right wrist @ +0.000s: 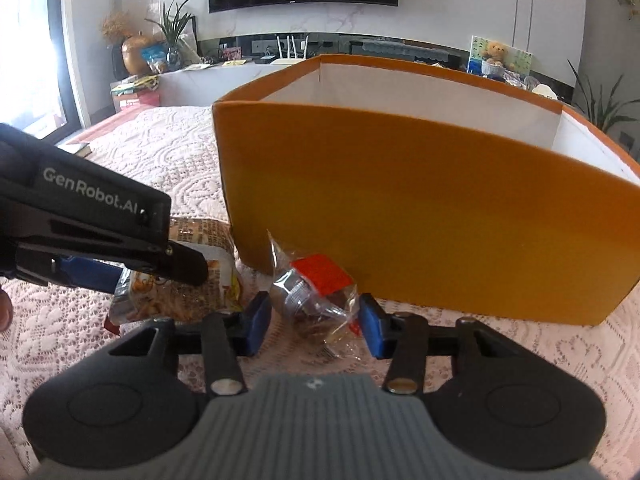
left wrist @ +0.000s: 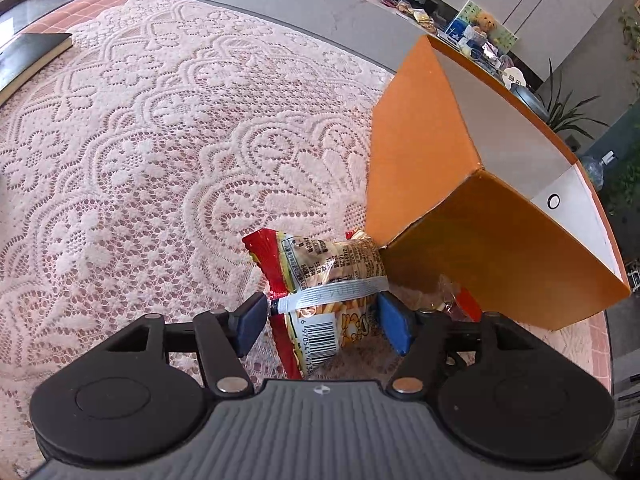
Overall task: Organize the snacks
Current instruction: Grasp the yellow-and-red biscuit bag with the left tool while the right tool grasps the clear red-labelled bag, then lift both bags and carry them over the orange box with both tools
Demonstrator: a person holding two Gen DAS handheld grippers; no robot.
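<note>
A red and yellow snack bag (left wrist: 324, 280) lies on the lace tablecloth against the corner of an orange box (left wrist: 424, 152). My left gripper (left wrist: 324, 320) straddles the bag, its blue pads (left wrist: 250, 324) close to the bag's sides with a small gap showing. A clear-wrapped snack with a red label (right wrist: 316, 296) lies in front of the orange box (right wrist: 400, 208). My right gripper (right wrist: 316, 324) straddles it, pads (right wrist: 258, 322) near its edges. The left gripper body (right wrist: 92, 216) and the bag (right wrist: 188, 280) show at the left of the right wrist view.
The box is open-topped with a white inside (right wrist: 420, 92). A dark book (left wrist: 32, 56) lies at the far left of the tablecloth (left wrist: 160, 140). The table's rounded edge (left wrist: 600, 340) runs close behind the box on the right.
</note>
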